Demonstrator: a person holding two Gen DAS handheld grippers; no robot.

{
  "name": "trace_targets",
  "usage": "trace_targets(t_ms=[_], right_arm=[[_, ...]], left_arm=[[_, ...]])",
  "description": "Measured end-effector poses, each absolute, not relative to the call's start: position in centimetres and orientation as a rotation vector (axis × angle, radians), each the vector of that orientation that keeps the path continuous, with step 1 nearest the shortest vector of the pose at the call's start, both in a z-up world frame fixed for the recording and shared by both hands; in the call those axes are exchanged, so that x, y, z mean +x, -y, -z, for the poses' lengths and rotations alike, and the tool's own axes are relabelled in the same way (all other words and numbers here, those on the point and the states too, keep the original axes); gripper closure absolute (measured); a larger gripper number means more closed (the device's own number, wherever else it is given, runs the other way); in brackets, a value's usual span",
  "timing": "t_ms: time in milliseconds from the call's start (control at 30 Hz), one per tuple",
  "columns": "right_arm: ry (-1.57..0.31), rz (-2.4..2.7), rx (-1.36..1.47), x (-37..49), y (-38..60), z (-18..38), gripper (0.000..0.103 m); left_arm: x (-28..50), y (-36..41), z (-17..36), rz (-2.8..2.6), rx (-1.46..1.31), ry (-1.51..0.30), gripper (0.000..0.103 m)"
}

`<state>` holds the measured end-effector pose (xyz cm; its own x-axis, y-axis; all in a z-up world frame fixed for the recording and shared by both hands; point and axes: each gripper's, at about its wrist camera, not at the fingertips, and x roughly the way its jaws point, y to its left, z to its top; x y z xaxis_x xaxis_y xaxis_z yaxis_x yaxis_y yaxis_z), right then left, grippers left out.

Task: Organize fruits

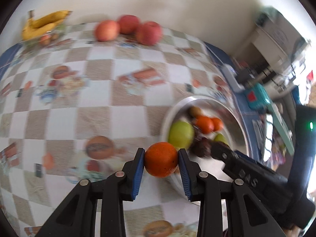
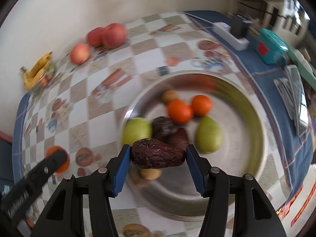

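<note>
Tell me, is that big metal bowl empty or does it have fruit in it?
Not empty. The metal bowl holds two oranges, two green pears, some dark wrinkled fruits and small brown ones.

Both fisheye views were brightly lit by daylight, blown out at the right edge. Heavy motion blur smeared the checked cloth, the apples and the metal bowl; only the jaws and what was held between them were rendered sharp. Edges were strongly curved and vignetted black.
</note>
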<state>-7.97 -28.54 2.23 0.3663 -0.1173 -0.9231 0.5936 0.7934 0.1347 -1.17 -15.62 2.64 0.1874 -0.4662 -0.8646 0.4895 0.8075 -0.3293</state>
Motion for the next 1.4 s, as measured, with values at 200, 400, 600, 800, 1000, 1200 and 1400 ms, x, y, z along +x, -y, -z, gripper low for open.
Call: trace_targets(t_ms=[200, 400, 600, 800, 1000, 1200, 1400], right_arm=[[-1.115, 0.538, 0.561, -9.8, 31.8, -1.9, 0.044], [-1.123, 0.574, 0.609, -10.7, 33.4, -1.6, 0.044], [-1.129, 0.566, 0.614, -10.6, 33.2, -1.6, 0.044], [-1.144, 0.565, 0.587, -10.1, 32.5, -1.6, 0.044], [-1.156, 0.509, 0.507, -9.1, 30.3, -1.6, 0.034], [-1.114, 0.457, 0.405, -9.1, 27.2, -2.4, 0.01], [-1.104, 0.45, 0.325, -9.9, 24.9, -2.8, 0.008]], left_arm=[[-2.8, 18.5, -1.0, 0.758, 0.043, -1.278, 0.065], [-2.9, 18.2, -0.8, 0.767, 0.017, -1.29, 0.048], [-1.6, 15.9, -0.8, 0.668, 0.004, -1.296, 0.041], [0.2, 11.6, -0.6, 0.42, 0.087, -1.247, 0.007], [0.8, 7.3, -1.0, 0.29, 0.107, -1.193, 0.0], [-0.5, 5.7, -2.2, 0.285, 0.145, -1.16, 0.0], [-1.7, 4.1, -3.1, 0.284, 0.15, -1.135, 0.0]])
